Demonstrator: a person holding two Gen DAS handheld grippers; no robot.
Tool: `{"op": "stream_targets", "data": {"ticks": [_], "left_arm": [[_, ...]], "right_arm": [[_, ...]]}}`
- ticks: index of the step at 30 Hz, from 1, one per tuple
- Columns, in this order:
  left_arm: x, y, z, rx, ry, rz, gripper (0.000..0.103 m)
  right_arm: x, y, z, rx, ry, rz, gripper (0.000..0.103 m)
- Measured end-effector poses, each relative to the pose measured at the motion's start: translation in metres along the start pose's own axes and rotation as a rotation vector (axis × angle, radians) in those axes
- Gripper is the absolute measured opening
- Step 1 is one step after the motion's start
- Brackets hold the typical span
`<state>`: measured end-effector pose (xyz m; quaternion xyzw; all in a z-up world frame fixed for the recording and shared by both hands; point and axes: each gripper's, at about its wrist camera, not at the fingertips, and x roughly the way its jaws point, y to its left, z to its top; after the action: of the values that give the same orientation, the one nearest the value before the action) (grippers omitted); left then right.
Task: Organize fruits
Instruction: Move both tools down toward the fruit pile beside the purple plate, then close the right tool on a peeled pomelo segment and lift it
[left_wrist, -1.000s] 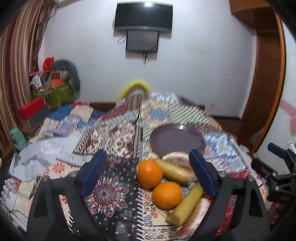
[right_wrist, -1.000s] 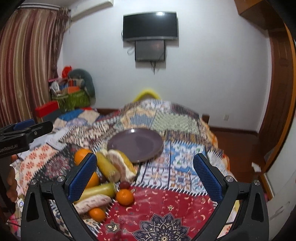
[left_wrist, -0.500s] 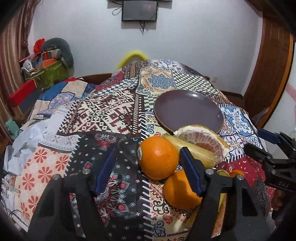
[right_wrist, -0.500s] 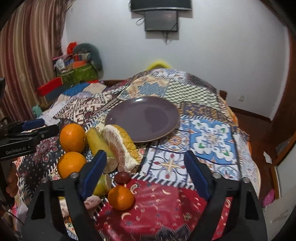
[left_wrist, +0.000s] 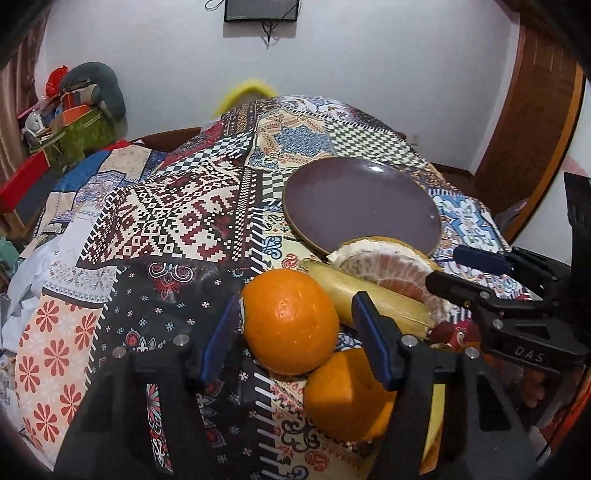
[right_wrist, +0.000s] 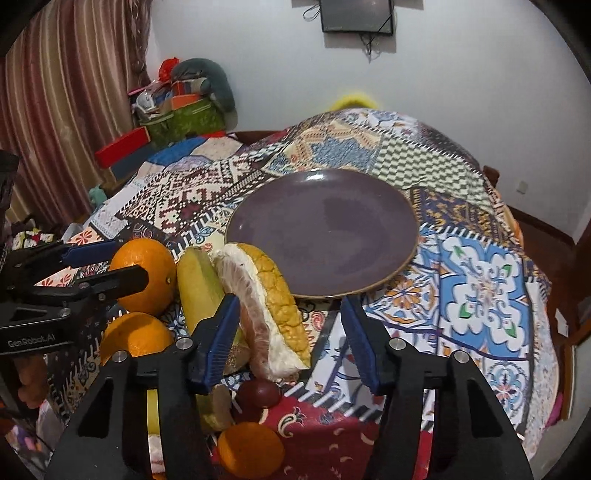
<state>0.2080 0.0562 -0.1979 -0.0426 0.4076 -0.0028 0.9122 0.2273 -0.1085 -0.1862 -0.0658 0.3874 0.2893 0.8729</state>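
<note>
An empty purple plate (left_wrist: 362, 206) (right_wrist: 325, 229) lies on the patchwork cloth. Beside it are a pomelo wedge (left_wrist: 388, 266) (right_wrist: 269, 306), a banana (left_wrist: 369, 299) (right_wrist: 201, 291), two oranges and small fruits. My left gripper (left_wrist: 295, 339) is open with its blue pads on either side of the upper orange (left_wrist: 290, 321) (right_wrist: 144, 275), not closed on it. The second orange (left_wrist: 347, 395) (right_wrist: 136, 336) lies just below. My right gripper (right_wrist: 288, 339) is open around the near end of the pomelo wedge, pads apart from it. It also shows in the left wrist view (left_wrist: 465, 273).
A small dark red fruit (right_wrist: 258, 393) and a small orange (right_wrist: 251, 448) lie near the right gripper's base. Boxes and bags (right_wrist: 173, 107) pile up at the far left by a striped curtain. A wall TV (right_wrist: 356, 14) hangs behind. The cloth drops off at the right edge (right_wrist: 535, 295).
Both grippers have moved forward and down to the fruit. The left jaws have narrowed around the upper orange; the right jaws have narrowed around the pomelo wedge.
</note>
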Motion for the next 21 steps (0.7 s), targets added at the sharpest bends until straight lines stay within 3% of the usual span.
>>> {"op": "stream_targets", "data": {"ticks": [8, 18, 21], "left_arm": [[0.02, 0.011, 0.0, -0.05, 0.057, -0.02, 0.064], [0.024, 0.007, 0.003, -0.04, 0.043, 0.005, 0.063], [0.024, 0.008, 0.003, -0.039, 0.042, 0.005, 0.062]], "right_arm": [[0.016, -0.002, -0.001, 0.008, 0.051, 0.025, 0.045], [0.026, -0.007, 0.002, 0.043, 0.082, 0.065, 0.045], [0.026, -0.008, 0.003, 0.058, 0.083, 0.102, 0.037]]}}
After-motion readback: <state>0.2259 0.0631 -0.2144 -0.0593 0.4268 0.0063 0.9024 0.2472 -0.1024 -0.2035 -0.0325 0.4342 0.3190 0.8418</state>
